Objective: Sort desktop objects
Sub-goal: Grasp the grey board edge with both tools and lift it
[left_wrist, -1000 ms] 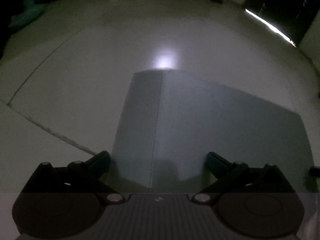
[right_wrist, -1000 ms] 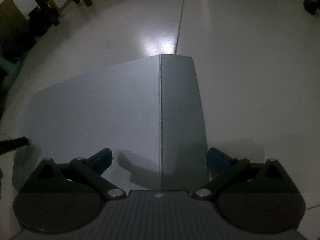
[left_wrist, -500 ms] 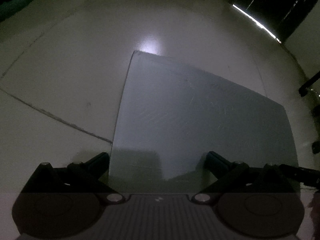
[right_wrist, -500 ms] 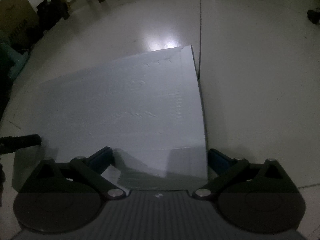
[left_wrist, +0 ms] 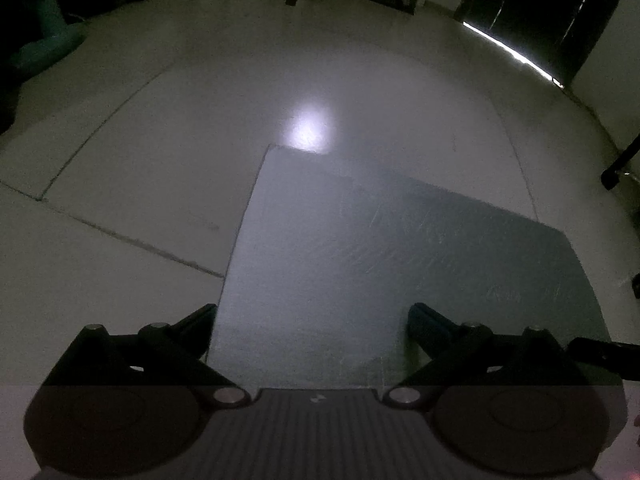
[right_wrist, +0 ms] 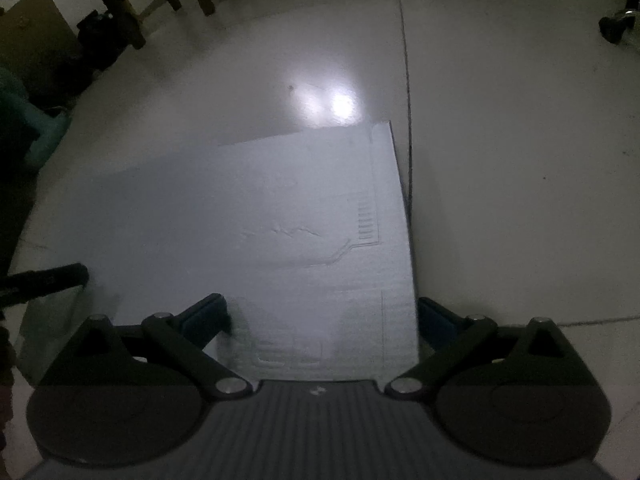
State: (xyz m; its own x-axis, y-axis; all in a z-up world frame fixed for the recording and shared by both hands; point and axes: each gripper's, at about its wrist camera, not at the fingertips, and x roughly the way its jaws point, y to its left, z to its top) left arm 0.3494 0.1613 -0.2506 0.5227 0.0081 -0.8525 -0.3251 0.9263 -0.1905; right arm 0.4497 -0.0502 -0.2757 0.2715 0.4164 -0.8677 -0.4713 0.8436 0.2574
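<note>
Box (left_wrist: 400, 272) spans both sets of tongs above the floor (left_wrist: 160, 140); left tongs (left_wrist: 312, 320) and right tongs (right_wrist: 320, 312) spread wide at its edges. Keep it level.

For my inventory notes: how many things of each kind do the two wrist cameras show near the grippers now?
Pale cardboard box: 1
Grippers: 2, the left gripper and the right gripper, each wide open at one end of the box
Total: 3
</note>
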